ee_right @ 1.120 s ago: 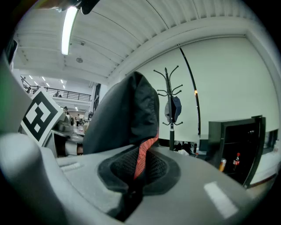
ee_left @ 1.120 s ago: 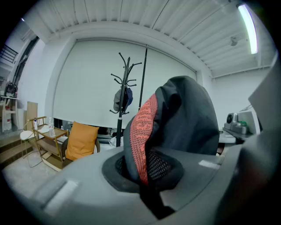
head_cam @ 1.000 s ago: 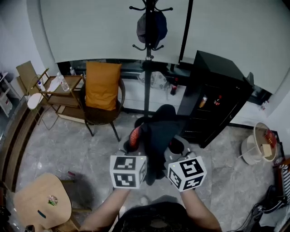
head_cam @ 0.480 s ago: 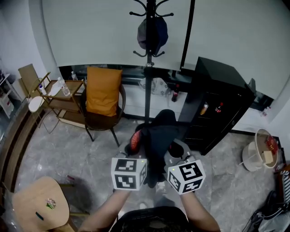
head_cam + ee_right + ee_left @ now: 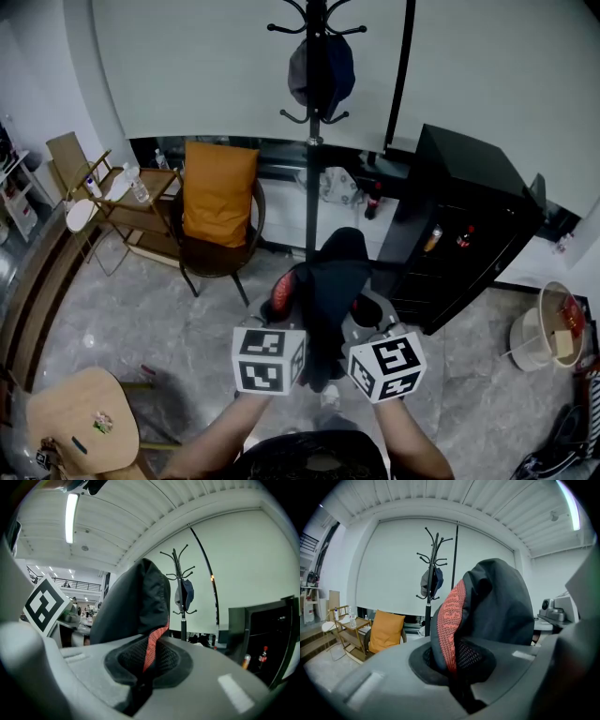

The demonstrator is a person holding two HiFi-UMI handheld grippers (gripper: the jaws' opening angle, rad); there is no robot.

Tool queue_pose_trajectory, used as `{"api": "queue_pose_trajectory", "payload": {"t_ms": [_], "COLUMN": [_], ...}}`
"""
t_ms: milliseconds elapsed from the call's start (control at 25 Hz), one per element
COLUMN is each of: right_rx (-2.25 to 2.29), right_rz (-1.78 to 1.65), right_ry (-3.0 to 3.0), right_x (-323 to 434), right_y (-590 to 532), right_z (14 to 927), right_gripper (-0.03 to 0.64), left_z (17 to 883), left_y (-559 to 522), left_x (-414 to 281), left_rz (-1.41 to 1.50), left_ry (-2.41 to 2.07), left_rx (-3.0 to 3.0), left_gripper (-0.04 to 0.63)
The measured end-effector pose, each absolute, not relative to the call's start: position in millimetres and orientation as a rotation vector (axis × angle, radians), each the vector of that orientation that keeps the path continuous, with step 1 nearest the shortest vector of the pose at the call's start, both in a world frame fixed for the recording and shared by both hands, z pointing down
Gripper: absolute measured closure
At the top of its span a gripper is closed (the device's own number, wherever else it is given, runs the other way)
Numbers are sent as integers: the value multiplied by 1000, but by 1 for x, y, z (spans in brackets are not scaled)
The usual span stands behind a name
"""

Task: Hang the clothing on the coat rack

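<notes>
Between the two hand-held grippers: the clothing [image 5: 328, 281], a dark garment with a red mesh-lined edge, bunched and held up in front of the person above the floor; well apart from the coat rack [image 5: 312, 187]
Left hand-held gripper [image 5: 281, 314]: jaws almost together, pinched on the red-edged fold of the clothing
Right hand-held gripper [image 5: 366, 319]: jaws narrow, clamped on the cloth where a red strip runs down into the slot
Coat rack: upright pole straight ahead against the pale blind; a dark cap or bag [image 5: 322, 70] already hangs among its hooks; several hook tips near the top look bare
Step in hand: carrying the clothing to the rack, by my reading; no hanging begun yet
Doing it well: hold both pinches firm so the bundle cannot slide; lift it above hook height before closing in; choose a bare hook away from the hanging item; part the grippers a little to open the collar or hood; lower that over the hook tip; release only once the hook bears the weight
Watch for: chair with the orange cushion [image 5: 218, 187] to the left and black cabinet [image 5: 469, 216] to the right flank the pole; trailing cloth may snag; a push could rock the pole
</notes>
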State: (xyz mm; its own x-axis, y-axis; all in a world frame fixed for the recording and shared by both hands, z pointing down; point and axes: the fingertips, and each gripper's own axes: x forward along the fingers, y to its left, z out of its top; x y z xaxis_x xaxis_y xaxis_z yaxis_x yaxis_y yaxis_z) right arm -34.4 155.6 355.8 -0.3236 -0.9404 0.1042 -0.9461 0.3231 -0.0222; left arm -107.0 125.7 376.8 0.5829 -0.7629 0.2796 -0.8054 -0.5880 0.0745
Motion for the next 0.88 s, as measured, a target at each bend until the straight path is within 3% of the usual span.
{"api": "queue_pose_trajectory", "payload": {"t_ms": [880], "right_rx": [1642], "right_rz": [141], "right_ry": [-2575], "right_x": [43], "right_y": [26], "right_z": [361], "right_gripper": [594], "left_z": [386], "left_y": [3], "left_x": [-33], "left_rz": [342], "left_ry": [-1437], "left_rx": [2507], "left_gripper": [580]}}
